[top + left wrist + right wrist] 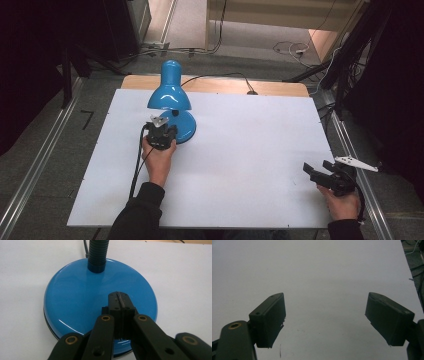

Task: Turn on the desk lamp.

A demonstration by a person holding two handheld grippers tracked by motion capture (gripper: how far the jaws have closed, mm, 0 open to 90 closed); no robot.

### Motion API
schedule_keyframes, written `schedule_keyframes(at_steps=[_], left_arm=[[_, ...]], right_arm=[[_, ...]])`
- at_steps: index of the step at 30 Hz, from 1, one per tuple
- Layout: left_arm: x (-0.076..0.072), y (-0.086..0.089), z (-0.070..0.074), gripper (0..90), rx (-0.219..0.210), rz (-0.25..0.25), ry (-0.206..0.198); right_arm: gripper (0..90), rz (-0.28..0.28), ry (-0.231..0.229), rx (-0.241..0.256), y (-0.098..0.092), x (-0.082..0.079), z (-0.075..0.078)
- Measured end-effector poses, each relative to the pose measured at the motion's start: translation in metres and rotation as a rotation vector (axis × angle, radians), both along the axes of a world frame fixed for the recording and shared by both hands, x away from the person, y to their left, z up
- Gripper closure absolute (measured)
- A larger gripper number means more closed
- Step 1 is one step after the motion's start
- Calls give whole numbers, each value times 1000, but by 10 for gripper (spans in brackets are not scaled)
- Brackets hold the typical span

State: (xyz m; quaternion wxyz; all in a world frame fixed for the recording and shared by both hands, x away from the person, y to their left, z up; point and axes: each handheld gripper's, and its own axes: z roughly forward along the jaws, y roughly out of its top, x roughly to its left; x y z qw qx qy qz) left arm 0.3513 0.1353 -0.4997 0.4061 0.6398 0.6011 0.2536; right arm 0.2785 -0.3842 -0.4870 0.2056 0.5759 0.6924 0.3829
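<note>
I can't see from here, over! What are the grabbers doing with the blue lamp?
Left gripper jaws shut, tips over the blue lamp's base. Right gripper jaws open, over bare white tabletop. Lamp upright, nothing in the way.

The lamp (171, 102) (shade overhanging its base) blocks the table's (240, 150) far left; the white surface elsewhere lies open.

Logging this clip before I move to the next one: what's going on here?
A person at a white table holds a gripper in each hand. The left gripper has its jaws shut together and sits over the round base of a blue desk lamp, tips at or just above its surface; whether they touch is unclear. The lamp stands upright near the far left of the table. The right gripper is off at the near right edge, jaws wide open, holding nothing.
</note>
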Motion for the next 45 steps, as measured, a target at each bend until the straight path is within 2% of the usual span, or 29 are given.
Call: schedule_keyframes(at_steps=[6,11,40,42,43,45], left_arm=[[0,-1,0,900,13,-3,-3],[-1,0,0,900,5,-5,-4],[-4,-1,-1,900,59,-11,-24],[-4,-1,-1,900,58,-13,-24],[-5,-1,-1,900,46,-26,-8],[-6,-2,-2,900,48,-25,-13]], right_arm=[[151,2,0,1,0,0,0],[151,0,0,3,0,0,0],[151,1,0,1,1,0,0],[151,1,1,2,1,0,1],[151,2,0,1,2,0,1],[151,2,-1,-1,2,0,1]])
